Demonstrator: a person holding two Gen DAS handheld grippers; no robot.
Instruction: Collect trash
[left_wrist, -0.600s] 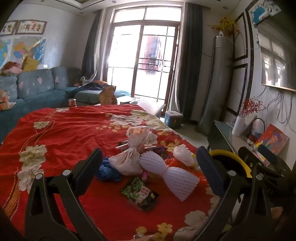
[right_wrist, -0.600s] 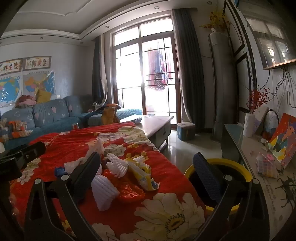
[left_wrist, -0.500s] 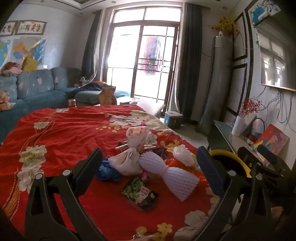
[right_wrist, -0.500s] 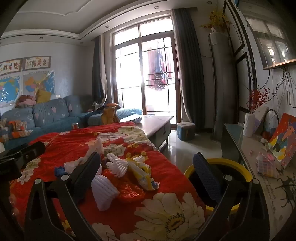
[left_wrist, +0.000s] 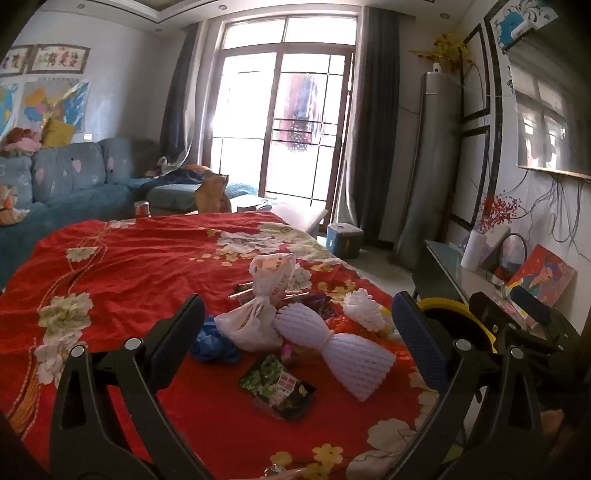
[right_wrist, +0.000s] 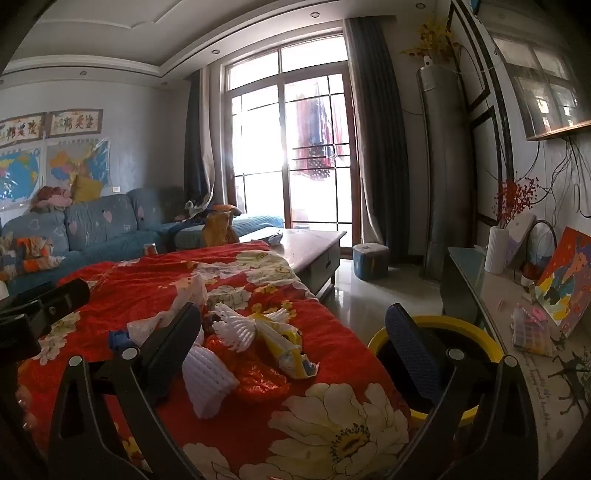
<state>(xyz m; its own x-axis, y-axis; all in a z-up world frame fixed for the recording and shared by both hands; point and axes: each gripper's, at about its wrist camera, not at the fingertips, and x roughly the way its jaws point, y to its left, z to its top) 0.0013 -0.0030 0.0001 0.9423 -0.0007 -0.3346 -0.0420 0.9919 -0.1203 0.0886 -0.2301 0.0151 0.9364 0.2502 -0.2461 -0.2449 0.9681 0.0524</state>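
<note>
1. Trash lies in a loose heap on the red floral cloth (left_wrist: 122, 266) that covers the bench, near its right-hand edge
2. In the left wrist view the heap holds a knotted white plastic bag (left_wrist: 258, 314), a white foam fruit net (left_wrist: 332, 343) pinched at its middle, a second smaller foam net (left_wrist: 364, 314), a crumpled blue scrap (left_wrist: 212, 341) and a dark green snack wrapper (left_wrist: 277, 384) nearest the camera
3. The bag and the large foam net touch; the blue scrap sits just beside the bag on its left
4. In the right wrist view a yellow wrapper (right_wrist: 284, 343) lies on an orange plastic bag (right_wrist: 255, 380), beside the spread foam net (right_wrist: 236, 328)
5. Left hand-held gripper (left_wrist: 295, 339) hangs above the heap with its jaws spread wide, holding nothing
6. Right hand-held gripper (right_wrist: 295, 339) is likewise wide open and empty, over the bench edge
7. A yellow-rimmed bin (right_wrist: 476, 339) stands on the floor just beside the bench, on the right
8. A blue sofa (right_wrist: 99, 229) stands along the far wall, well apart from the heap
</note>
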